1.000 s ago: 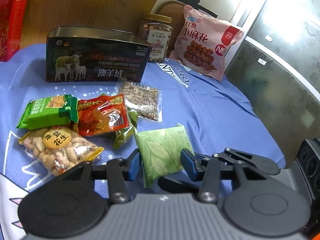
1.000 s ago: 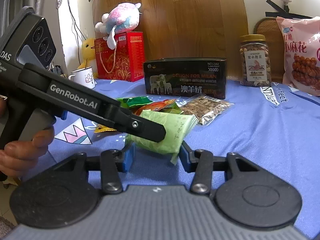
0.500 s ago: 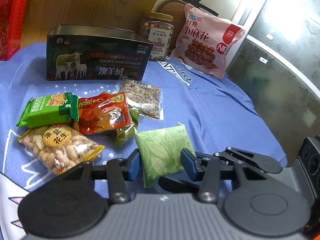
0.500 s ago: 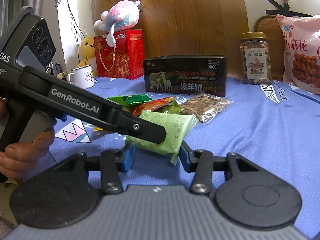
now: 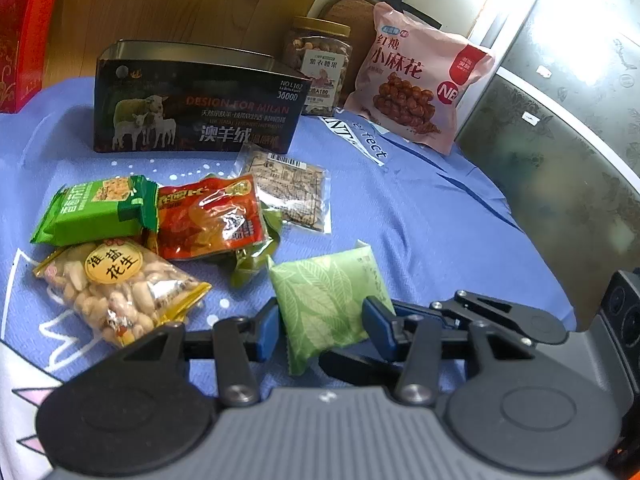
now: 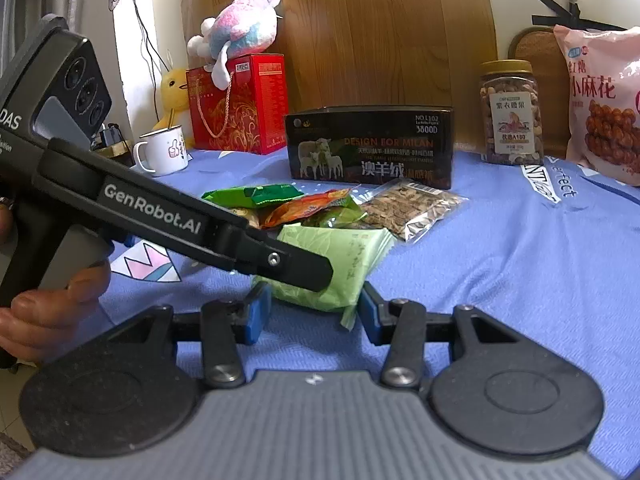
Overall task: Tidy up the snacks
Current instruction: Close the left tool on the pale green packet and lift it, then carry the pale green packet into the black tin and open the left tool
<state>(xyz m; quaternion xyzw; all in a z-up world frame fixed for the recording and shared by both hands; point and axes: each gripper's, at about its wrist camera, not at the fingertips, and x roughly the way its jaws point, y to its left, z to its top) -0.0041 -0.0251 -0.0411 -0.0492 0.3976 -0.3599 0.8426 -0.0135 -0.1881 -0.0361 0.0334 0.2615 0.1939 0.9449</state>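
Snacks lie in one loose cluster on the blue-clothed table [image 5: 420, 216]: six small packets, counted as a pale green leaf-print packet [image 5: 330, 304], a peanut bag [image 5: 116, 284], a bright green wrapper [image 5: 96, 210], a red pouch [image 5: 210, 216], an olive-green pouch [image 5: 256, 258] partly under it, and a clear seed packet [image 5: 290, 188]. Both grippers stand open around the leaf-print packet, the left gripper [image 5: 320, 326] and the right gripper [image 6: 308, 312] each with blue pads either side, whether touching is unclear. Bare cloth stretches to the right. Behind stand one open dark tin [image 5: 192, 108], one nut jar [image 5: 320, 66] and one pink bag [image 5: 420, 80].
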